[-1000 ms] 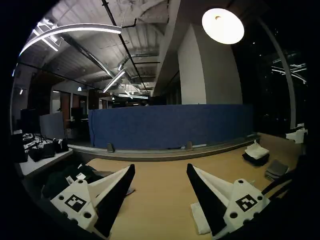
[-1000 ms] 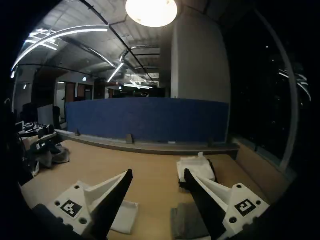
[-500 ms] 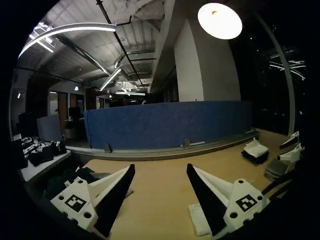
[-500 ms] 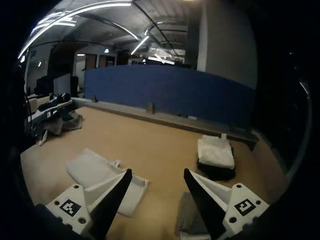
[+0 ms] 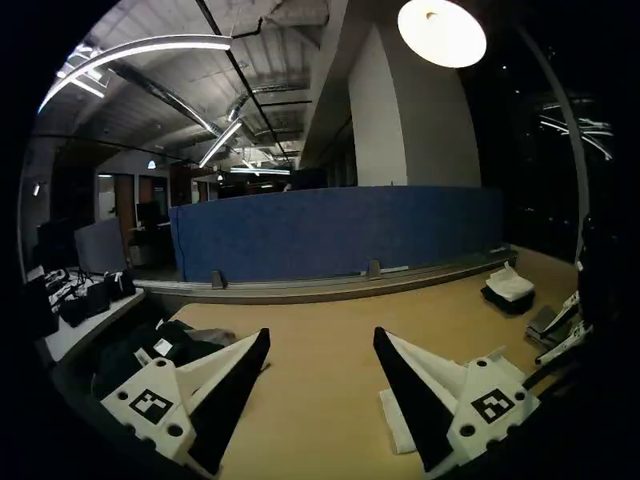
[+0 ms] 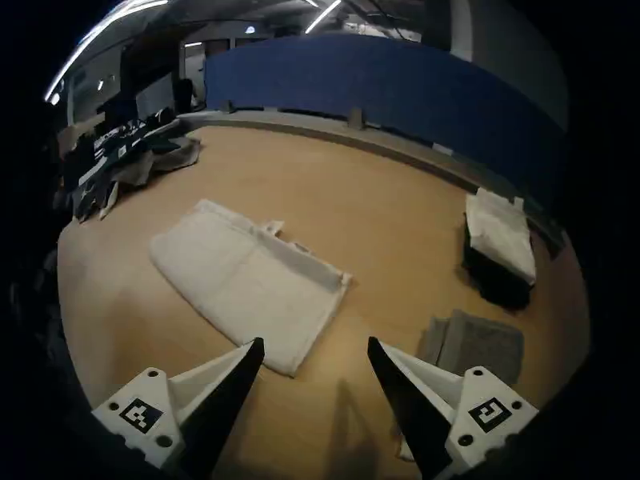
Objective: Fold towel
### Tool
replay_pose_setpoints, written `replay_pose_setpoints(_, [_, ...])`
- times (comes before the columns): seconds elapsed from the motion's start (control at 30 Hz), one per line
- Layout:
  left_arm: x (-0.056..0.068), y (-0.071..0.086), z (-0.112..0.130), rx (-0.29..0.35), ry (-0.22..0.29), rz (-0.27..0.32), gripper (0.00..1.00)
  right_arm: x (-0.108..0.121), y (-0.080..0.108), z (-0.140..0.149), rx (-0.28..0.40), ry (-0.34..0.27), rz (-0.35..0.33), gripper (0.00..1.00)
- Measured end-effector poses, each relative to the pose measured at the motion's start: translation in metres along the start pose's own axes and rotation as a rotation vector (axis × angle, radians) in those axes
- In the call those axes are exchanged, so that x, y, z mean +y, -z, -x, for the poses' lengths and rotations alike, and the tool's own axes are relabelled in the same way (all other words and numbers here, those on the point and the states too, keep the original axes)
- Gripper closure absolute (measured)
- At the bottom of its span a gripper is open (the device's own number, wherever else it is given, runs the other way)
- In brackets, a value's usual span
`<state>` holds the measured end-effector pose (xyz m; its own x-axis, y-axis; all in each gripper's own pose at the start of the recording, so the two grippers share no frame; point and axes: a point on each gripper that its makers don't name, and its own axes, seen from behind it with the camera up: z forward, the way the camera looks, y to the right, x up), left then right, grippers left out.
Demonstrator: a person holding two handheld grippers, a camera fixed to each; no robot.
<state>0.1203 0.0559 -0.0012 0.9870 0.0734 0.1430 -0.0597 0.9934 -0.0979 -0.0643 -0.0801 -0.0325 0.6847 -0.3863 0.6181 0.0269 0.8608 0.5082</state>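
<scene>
A white towel (image 6: 248, 276) lies flat on the wooden table (image 6: 376, 200), folded into a long band running from the left toward the middle. My right gripper (image 6: 314, 342) hovers open above the towel's near right corner, nothing between its fingers. In the left gripper view, an end of the white towel (image 5: 396, 416) peeks out beside the lower right finger. My left gripper (image 5: 320, 332) is open and empty, held low over the table and pointing at the blue partition. The right gripper (image 5: 560, 328) shows at that view's far right edge.
A folded white cloth on a black one (image 6: 498, 232) sits at the table's right, with a folded grey towel (image 6: 476, 344) nearer. A heap of dark clothes (image 6: 136, 156) lies at the left edge. A blue partition (image 6: 384, 80) closes the table's far side.
The right gripper has tipped downward from facing the partition to looking at the table and towel. It has come into the left gripper view's right edge. The left gripper barely moved.
</scene>
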Motion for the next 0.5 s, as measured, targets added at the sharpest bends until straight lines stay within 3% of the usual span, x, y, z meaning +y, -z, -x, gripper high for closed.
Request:
replay_pose_setpoints(0.17, [-0.005, 0.003, -0.003, 0.005, 0.001, -0.004, 0.04, -0.012, -0.014, 0.016, -0.059, 0.019, -0.039, 0.02])
replay_pose_setpoints(0.5, [-0.006, 0.009, 0.0, 0.005, 0.002, -0.007, 0.04, -0.022, -0.026, 0.039, -0.144, 0.058, -0.069, 0.41])
